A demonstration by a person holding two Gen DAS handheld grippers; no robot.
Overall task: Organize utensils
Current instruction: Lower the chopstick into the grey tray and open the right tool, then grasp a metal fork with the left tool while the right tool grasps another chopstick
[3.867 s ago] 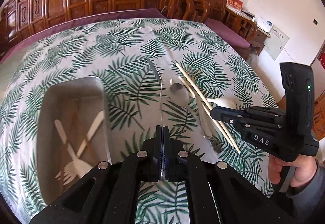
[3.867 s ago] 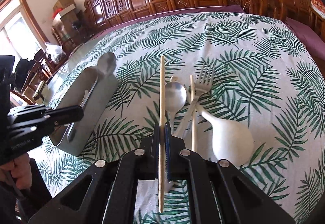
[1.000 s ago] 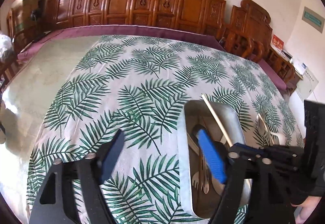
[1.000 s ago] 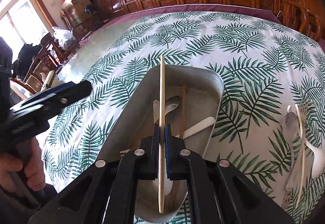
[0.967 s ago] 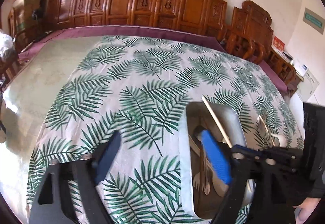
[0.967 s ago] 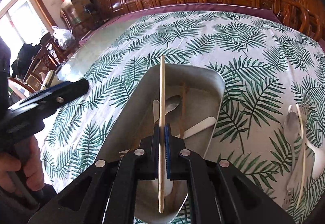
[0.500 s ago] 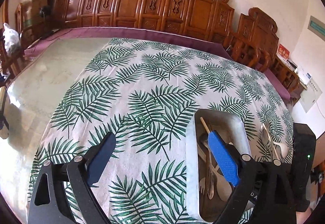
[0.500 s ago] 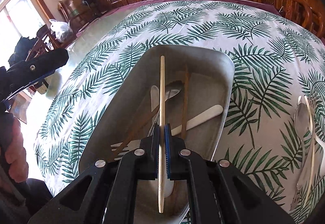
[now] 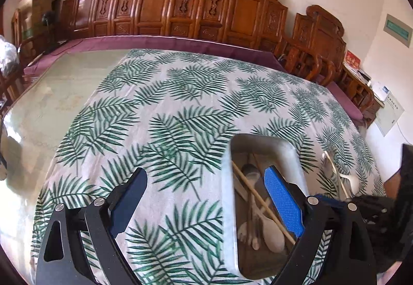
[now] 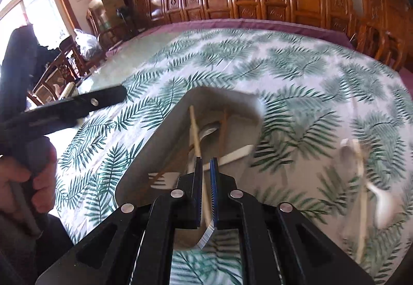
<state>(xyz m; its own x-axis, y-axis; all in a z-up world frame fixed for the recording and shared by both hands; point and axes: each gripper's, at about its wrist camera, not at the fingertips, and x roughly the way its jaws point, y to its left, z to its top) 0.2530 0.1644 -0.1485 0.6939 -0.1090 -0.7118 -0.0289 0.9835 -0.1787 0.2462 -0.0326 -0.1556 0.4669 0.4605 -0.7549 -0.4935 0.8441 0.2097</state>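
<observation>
Chopstick placement is the step you are finishing: the light stick is lying in the tray, slanting from near centre toward the far left wall, across a spoon and a fork. Your right claw is hovering over the near end of the tray with its jaws slightly parted and nothing pinched between them, so it looks released. Your left claw is spread wide and empty, sitting over the cloth just left of the tray.

To do this well, you are aiming to lift the right claw straight up before swinging away, so a finger is not dragging the stick out over the rim. More pieces are waiting on the cloth to the right: a second chopstick and a white spoon, blurred here. Going for the stick first, you are wanting a grip near its middle to keep it level.
</observation>
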